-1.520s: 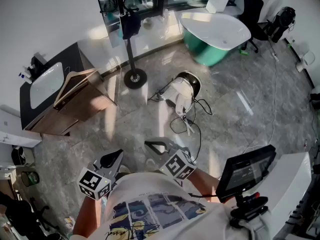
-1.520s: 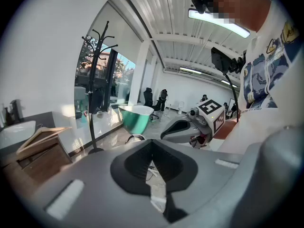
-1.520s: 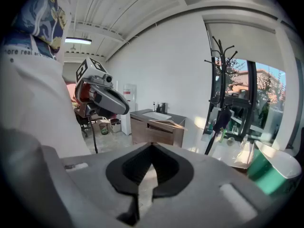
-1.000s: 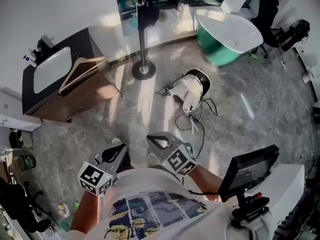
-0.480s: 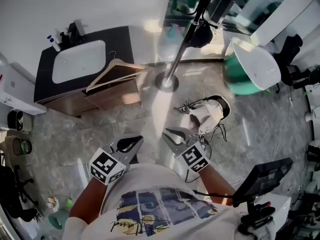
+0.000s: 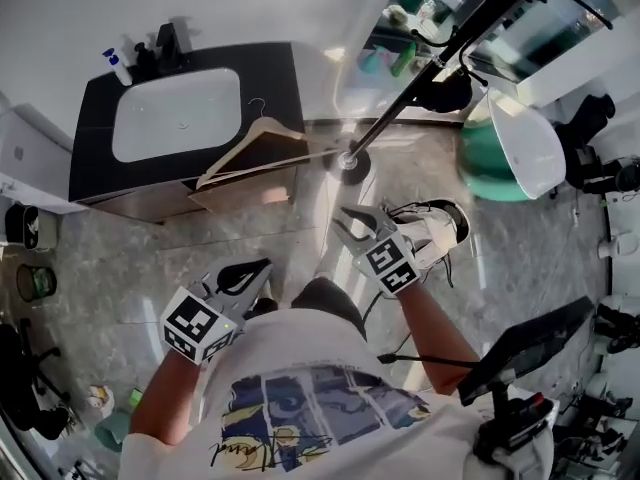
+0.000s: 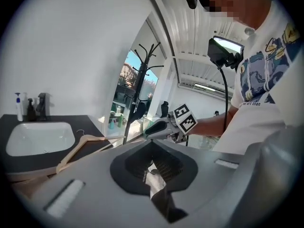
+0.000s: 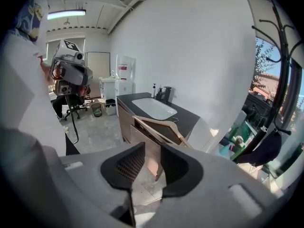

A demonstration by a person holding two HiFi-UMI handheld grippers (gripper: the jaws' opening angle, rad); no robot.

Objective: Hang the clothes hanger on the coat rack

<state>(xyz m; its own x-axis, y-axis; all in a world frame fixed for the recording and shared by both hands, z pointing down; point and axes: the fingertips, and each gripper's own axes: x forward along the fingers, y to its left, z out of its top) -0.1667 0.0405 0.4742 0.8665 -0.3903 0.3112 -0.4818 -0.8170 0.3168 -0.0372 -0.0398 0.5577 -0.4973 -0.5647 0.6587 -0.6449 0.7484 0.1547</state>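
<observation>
In the head view, the hanger (image 6: pixel 262 150) lies flat on the bench (image 6: pixel 272 68), on the strip beside the sink (image 6: pixel 175 113). Its long bar runs crosswise to the line of both jaws, and its hook points away from them toward the sink. The left gripper (image 6: pixel 256 267) has its jaws closed on nothing, and the hanger is well ahead of them. The right gripper (image 6: pixel 349 220) is farther forward. Its jaws are opening with nothing between them, and the hanger's near end lies ahead and slightly left of them. The foot of the coat rack (image 6: pixel 349 163) stands on the floor just beyond these jaws, and its pole leans away up to their right. In the left gripper view, the 2 pads meet with only a sliver of light between them and hold nothing. The hanger is ahead and off to the left of these jaws, while the right gripper juts in ahead on their right, with the rack's hooks high above. In the right gripper view, a clear gap separates the pads. The hanger sits almost straight ahead just over that gap, slanting down toward the jaws, and the rack rises far to their right. By my reading, the right gripper is the nearer of the 2 and should meet the bar across its length.
</observation>
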